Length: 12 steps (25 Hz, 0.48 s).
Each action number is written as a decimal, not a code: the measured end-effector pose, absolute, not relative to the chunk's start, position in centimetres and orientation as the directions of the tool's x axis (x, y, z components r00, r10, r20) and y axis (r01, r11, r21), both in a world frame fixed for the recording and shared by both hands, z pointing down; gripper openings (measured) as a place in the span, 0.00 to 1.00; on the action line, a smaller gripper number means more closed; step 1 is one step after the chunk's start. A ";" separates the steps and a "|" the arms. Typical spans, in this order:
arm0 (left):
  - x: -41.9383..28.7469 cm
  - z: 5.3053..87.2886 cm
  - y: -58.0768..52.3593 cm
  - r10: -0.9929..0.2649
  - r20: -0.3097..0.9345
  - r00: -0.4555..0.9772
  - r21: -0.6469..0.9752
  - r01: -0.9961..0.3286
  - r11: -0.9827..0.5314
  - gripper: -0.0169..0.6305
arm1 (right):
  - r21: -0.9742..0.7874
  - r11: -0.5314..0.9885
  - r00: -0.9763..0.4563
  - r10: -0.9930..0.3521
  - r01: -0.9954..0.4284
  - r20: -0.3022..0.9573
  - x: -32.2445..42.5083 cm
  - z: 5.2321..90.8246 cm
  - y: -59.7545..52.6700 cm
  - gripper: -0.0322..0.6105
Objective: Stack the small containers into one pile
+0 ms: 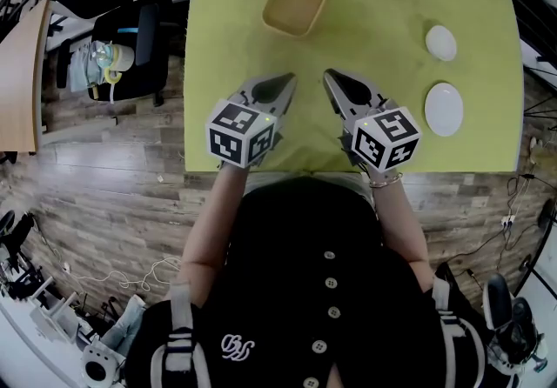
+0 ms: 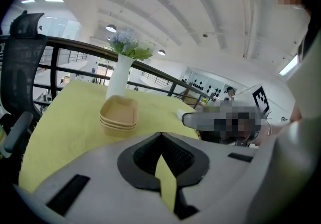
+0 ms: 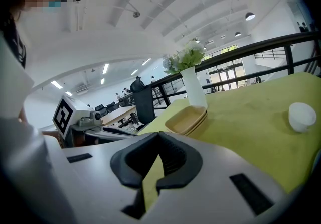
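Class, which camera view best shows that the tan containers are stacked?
The left gripper view: the tan containers show layered rims side-on. The head view sees only the top one from above; the right gripper view shows them smaller, flatter.

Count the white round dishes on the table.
2. A smaller dish farther out and a larger dish nearer, both by the right edge of the table; none seems hidden.

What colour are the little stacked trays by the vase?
The stacked trays are light tan, like cardboard. The left gripper view shows them best.
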<state>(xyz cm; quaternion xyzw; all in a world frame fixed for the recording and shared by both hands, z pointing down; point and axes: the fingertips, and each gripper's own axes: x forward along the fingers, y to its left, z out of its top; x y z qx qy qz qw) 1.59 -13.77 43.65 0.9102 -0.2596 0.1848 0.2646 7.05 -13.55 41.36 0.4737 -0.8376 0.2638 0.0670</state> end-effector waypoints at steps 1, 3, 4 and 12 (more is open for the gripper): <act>1.6 43.6 -13.7 -0.374 0.474 0.797 0.387 -0.570 -0.725 0.04 | -0.385 0.410 -0.544 -0.758 -0.827 0.361 7.0 41.4 -13.5 0.07; 1.7 43.6 -13.6 -0.371 0.473 0.799 0.390 -0.567 -0.725 0.04 | -0.401 0.405 -0.548 -0.756 -0.822 0.359 7.0 41.6 -13.5 0.07; 1.8 43.7 -13.5 -0.370 0.472 0.800 0.391 -0.566 -0.726 0.04 | -0.405 0.403 -0.549 -0.754 -0.820 0.361 6.9 41.7 -13.4 0.07; 1.9 44.0 -12.8 -0.371 0.457 0.808 0.411 -0.562 -0.718 0.04 | -0.404 0.411 -0.557 -0.742 -0.817 0.373 6.6 42.2 -13.0 0.07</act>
